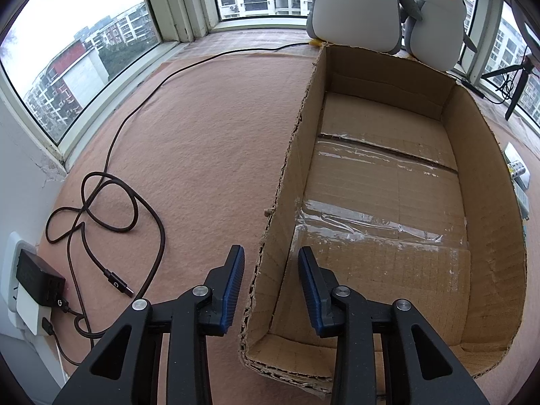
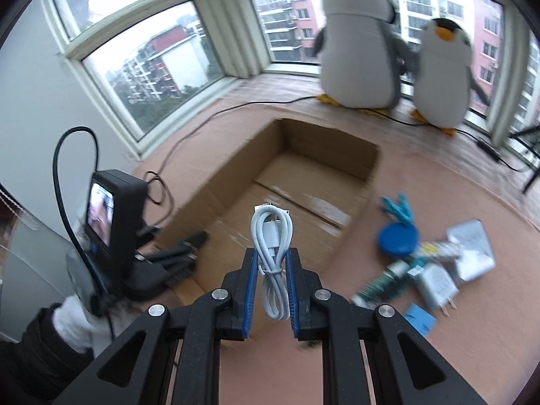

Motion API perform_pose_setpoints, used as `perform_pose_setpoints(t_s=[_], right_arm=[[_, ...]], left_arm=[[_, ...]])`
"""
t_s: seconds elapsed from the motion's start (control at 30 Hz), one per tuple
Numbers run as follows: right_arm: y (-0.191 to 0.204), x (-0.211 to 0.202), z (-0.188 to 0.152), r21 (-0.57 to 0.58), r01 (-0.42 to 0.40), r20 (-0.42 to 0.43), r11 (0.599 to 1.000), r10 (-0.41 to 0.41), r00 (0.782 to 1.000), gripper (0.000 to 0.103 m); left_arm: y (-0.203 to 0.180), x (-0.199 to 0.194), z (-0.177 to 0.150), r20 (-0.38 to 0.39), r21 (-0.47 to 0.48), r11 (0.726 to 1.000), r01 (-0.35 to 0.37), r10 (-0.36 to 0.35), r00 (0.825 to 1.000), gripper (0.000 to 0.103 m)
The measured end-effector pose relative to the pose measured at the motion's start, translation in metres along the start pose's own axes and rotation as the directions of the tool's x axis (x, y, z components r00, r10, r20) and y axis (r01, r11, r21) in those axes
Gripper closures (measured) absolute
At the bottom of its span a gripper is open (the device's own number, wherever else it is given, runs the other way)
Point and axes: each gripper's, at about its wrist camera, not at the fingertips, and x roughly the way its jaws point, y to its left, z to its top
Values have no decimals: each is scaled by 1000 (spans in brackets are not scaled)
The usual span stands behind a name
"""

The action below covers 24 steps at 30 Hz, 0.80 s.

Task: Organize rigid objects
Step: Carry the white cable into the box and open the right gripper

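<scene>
An open cardboard box (image 1: 489,175) lies on the pink felt; its inside shows only tape. It also shows in the right wrist view (image 2: 337,141). My left gripper (image 1: 271,253) is open and empty, its fingers astride the box's near left wall. My right gripper (image 2: 271,253) is shut on a coiled white cable (image 2: 271,233) and holds it above the box's near edge. Right of the box lie loose items: a blue round lid (image 2: 398,238), teal clips (image 2: 398,207), a white charger plug (image 2: 437,285), a silver packet (image 2: 470,248) and a green tube (image 2: 381,285).
Two plush penguins (image 2: 357,50) stand by the window behind the box. A dark cable (image 1: 101,209) coils at left, leading to a black adapter (image 1: 38,280) on the wall. The other hand-held gripper with its camera screen (image 2: 111,216) is at left. A tripod leg (image 1: 516,91) stands at the far right.
</scene>
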Motion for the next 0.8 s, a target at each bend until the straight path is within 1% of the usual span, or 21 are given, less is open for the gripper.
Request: perform_pose_setpoints(t_s=[0.1,0.17,0.33,0.57,0.7,0.77,0.8], right_arm=[[12,19,7,7,-34,-24,999,34,999,88],[13,31,7,14,-45,-44,999,46,998,88],[24,53,5,3,-53,-88,999,53,995,88],[25,68,-3,14,-50,-125,999,51,991,88],[27,65,-7,9,-52,-128,999,53,990,86],[27,64,-5,8,-55,-126,998,56,991,82],[27,64,-4,7,-48,-123,999,48,991,77]], left_arm=[[0,0,0,1,-2,1000,2,-2,1000,67],[0,0,0,1,0,1000,2,-2,1000,67],[0,0,0,3,-3,1000,3,-3,1000,67],[0,1,-1,5,-2,1000,5,-5,1000,67],[0,1,-1,6,-1,1000,2,-2,1000,67],[0,1,-1,6,-1,1000,3,-3,1000,67],[0,1,-1,6,-1,1000,2,-2,1000,67]])
